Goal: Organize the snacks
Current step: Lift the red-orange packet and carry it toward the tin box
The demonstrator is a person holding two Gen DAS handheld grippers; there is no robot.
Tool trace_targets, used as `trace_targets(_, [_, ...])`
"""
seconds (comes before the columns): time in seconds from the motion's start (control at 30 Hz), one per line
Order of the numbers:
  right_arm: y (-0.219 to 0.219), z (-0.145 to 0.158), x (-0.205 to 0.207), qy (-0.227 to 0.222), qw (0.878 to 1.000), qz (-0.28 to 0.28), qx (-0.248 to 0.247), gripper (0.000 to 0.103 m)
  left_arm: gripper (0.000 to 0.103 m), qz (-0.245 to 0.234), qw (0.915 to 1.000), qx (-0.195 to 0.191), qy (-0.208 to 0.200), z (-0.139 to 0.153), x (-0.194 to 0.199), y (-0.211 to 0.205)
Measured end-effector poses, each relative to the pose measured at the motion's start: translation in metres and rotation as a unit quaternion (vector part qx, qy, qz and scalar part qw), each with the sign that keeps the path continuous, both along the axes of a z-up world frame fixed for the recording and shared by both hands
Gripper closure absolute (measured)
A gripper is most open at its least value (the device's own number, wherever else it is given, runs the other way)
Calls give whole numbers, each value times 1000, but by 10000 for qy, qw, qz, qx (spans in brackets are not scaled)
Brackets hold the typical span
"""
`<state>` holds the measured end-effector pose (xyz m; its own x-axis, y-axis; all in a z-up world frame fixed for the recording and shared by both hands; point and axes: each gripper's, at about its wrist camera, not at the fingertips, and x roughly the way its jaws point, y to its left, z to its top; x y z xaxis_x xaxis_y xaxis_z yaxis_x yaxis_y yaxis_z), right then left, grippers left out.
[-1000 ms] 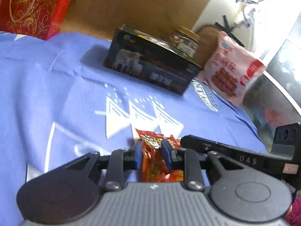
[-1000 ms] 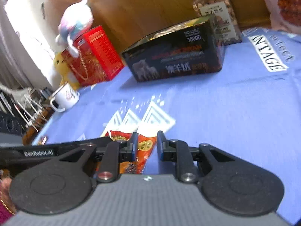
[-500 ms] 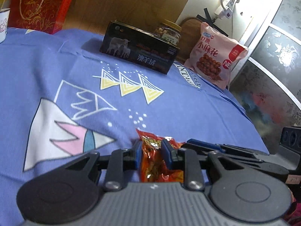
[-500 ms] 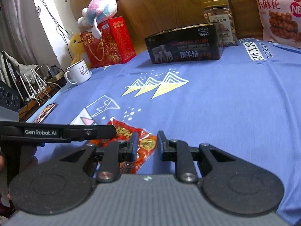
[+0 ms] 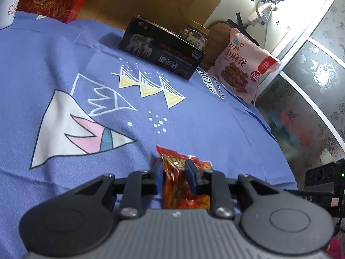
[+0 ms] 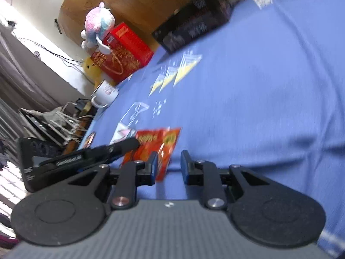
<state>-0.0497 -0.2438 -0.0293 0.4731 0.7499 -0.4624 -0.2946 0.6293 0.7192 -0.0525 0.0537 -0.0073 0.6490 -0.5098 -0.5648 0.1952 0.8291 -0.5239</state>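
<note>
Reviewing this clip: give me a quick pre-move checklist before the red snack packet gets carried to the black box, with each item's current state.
1. Left hand-held gripper shut on the red snack packet: ok.
2. Right hand-held gripper open and holding nothing: ok.
3. Packet lifted off the blue cloth: cannot tell.
4. Cloth between packet and black box free of objects: ok.
5. Room inside the box: cannot tell, its opening is not visible.
6. Right wrist view sharp: not ok, blurred.

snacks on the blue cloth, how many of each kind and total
Small red snack packets, the one in the left claw plus any under it: at least 1, overlap unclear
Pink snack bag: 1
Nut jar: 1
Black box: 1
Total: at least 4
</note>
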Motion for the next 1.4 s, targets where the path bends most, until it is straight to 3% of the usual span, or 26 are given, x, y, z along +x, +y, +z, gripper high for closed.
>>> trace_targets(0.13, [4, -7, 6, 316, 9984, 50, 456, 78, 81, 9, 10000, -88, 37, -1, 0, 2])
trace_targets(0.37, [10, -6, 6, 284, 9978, -1, 602, 77, 82, 54, 9937, -965, 569, -12, 0, 16])
trace_targets(0.5, [17, 0, 2, -54, 9996, 24, 262, 79, 80, 87, 9959, -762, 480, -8, -5, 10])
trace_targets(0.63, [32, 13, -8, -617, 9971, 109, -440, 85, 78, 97, 9996, -161, 186, 2, -11, -5])
trace_targets(0.77, [40, 19, -16, -1048, 9910, 149, -823, 90, 77, 95, 9998, -131, 83, 5, -14, -5])
trace_targets(1.1, [45, 33, -19, -1661, 9809, 6, -1011, 91, 79, 15, 9988, 82, -490, 29, -23, -12])
trace_targets(1.4, [44, 49, 17, -1904, 9767, -73, -986, 91, 78, -68, 9976, 206, -652, 54, 20, -15])
